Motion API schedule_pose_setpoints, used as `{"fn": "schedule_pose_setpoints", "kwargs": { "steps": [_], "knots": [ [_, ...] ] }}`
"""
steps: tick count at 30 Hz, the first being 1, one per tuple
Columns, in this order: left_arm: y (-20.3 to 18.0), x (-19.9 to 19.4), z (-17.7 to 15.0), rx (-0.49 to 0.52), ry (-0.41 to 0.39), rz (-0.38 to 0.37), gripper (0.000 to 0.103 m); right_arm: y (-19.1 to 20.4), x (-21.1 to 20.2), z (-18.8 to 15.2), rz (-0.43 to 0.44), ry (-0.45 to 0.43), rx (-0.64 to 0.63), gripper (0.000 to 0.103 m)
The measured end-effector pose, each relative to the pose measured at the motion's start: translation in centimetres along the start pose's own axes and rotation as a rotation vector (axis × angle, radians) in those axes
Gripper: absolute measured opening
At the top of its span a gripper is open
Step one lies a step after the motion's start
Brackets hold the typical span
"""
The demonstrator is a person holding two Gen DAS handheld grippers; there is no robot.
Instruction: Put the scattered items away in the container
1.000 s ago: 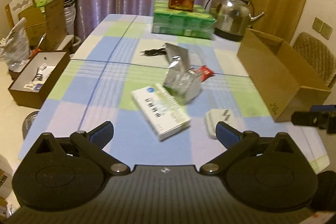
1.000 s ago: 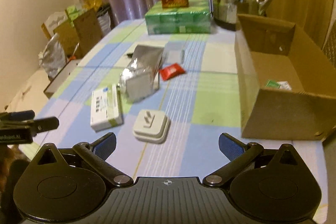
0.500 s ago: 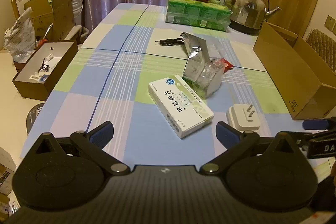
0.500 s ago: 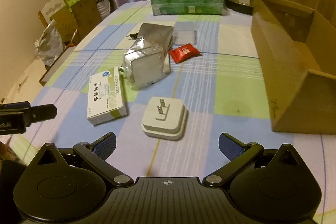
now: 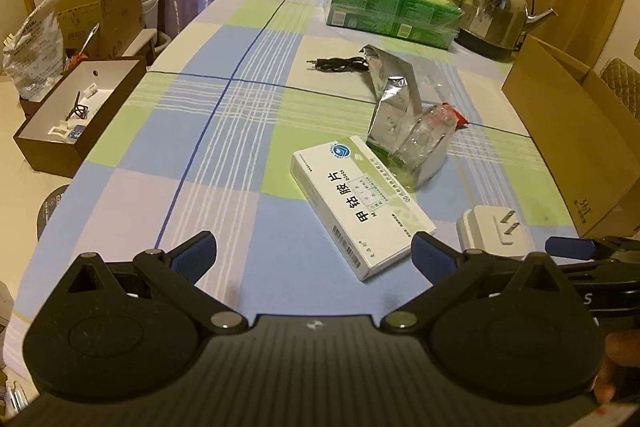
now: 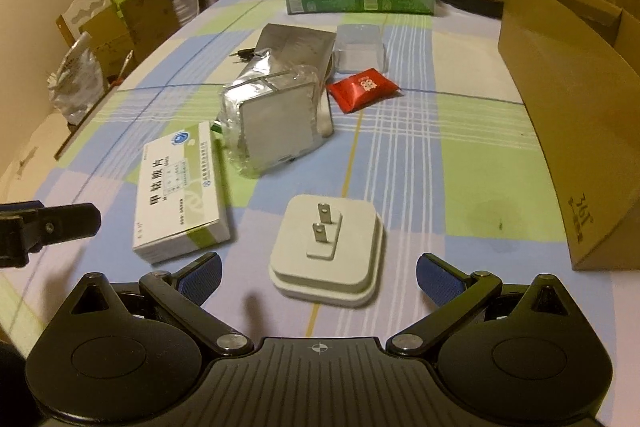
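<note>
The right gripper (image 6: 318,273) hangs low over the checked blue-and-green tablecloth (image 6: 460,163) with its blue-padded fingers spread wide, empty. The flat white square plug adapter (image 6: 326,253) lies just ahead between them, its two metal prongs pointing up. That adapter looks like the step in hand. To take it well, the fingers should drop to either side of its low body and squeeze the flat side walls, staying under the prongs. The body is shallow, so the pads need to reach nearly to the cloth or they may slip off.

The left gripper (image 5: 314,259) is likewise spread and empty, facing the white rectangular medicine box with green print (image 5: 360,203), which lies beside the adapter. Behind it sit a crinkled silver foil pouch (image 6: 276,115), a small red sachet (image 6: 364,89), a clear plastic case (image 6: 360,49) and a thin black cable (image 5: 336,63).

The open brown cardboard box (image 6: 560,115) stands at the table's right edge, well apart from the adapter. From these views its inside is hidden, so its contents cannot be told.
</note>
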State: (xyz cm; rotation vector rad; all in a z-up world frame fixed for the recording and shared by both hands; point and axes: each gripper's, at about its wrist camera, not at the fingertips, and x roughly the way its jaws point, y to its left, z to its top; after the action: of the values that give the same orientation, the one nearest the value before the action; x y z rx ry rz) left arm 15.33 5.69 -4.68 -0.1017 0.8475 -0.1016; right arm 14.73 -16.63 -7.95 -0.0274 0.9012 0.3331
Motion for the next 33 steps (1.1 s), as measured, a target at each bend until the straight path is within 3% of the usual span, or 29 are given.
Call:
{"fn": "schedule_pose_setpoints", "kwargs": {
  "steps": [5,8,16,18,33],
  "knots": [
    [0.0,1.3,0.3,-0.006,0.01,-0.005,0.102,0.5,1.0,-0.4,-0.029,-0.006,-0.019,0.099],
    [-0.1,1.9,0.5,-0.006,0.015,-0.008,0.102,0.7,1.4,-0.6,-0.029,-0.012,-0.021,0.086],
    [0.0,3.1,0.6,-0.022,0.032,-0.006,0.102,0.5,1.9,-0.8,-0.062,-0.032,-0.039,0.074],
    [-0.1,3.3,0.6,-0.023,0.034,-0.007,0.102,0.5,1.8,-0.9,-0.062,-0.042,-0.052,0.065],
    [-3.6,7.4,2.1,-0.047,0.072,-0.002,0.102,-2.9,0.1,-1.0,-0.079,-0.072,-0.059,0.064]
  ]
}}
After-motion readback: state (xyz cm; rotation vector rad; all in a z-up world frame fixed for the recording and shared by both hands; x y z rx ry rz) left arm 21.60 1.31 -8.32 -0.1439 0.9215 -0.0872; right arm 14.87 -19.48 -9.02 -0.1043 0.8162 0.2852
